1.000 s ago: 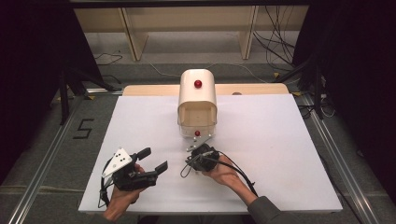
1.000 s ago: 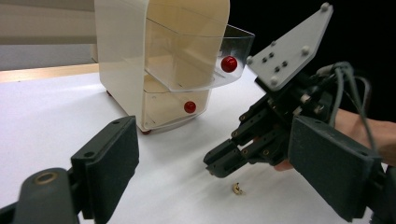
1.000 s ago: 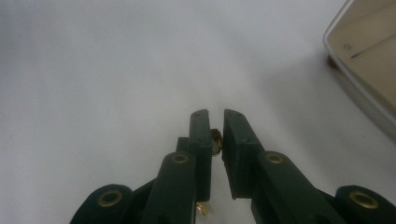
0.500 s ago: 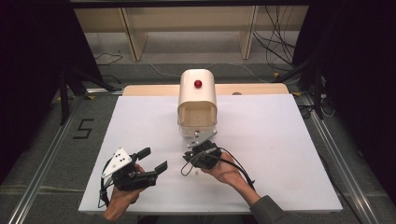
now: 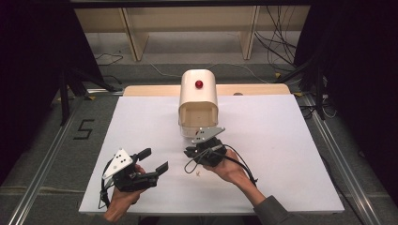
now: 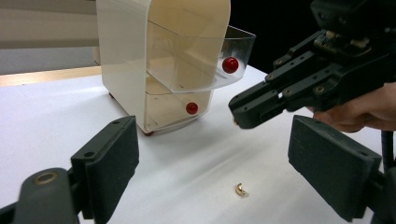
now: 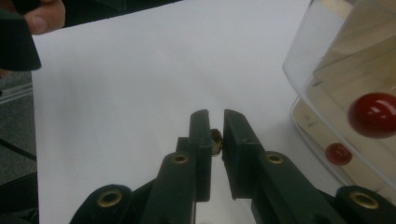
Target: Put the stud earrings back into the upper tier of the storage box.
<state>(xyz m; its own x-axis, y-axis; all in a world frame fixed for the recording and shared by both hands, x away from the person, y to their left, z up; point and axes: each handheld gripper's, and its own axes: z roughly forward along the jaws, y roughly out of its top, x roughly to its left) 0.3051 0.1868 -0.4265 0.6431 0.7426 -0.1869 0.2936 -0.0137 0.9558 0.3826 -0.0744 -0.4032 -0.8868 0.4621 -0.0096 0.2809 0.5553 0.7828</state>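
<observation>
A cream box (image 5: 198, 101) with clear drawers and red knobs stands at mid-table. Its upper drawer (image 6: 219, 70) juts out, and its red knob (image 6: 229, 65) sits above the lower knob (image 6: 191, 108). My right gripper (image 5: 190, 152) hovers just in front of the box, with its jaws (image 7: 215, 119) shut on a small gold piece (image 7: 215, 140). A second small gold piece (image 6: 240, 189) lies on the white table below it. My left gripper (image 5: 155, 160) rests at the front left, open and with nothing in it; from there I see the right gripper (image 6: 238, 119) ahead.
The box (image 7: 350, 70) is close on the right in the right gripper view. A red knob (image 5: 199, 84) sits on the box's top. The white tabletop (image 5: 281, 140) ends at a wooden strip behind the box. Cables and shelf legs lie on the floor beyond.
My right gripper has lifted off the table and edged toward the box, still shut on the gold piece. The left gripper has stayed put.
</observation>
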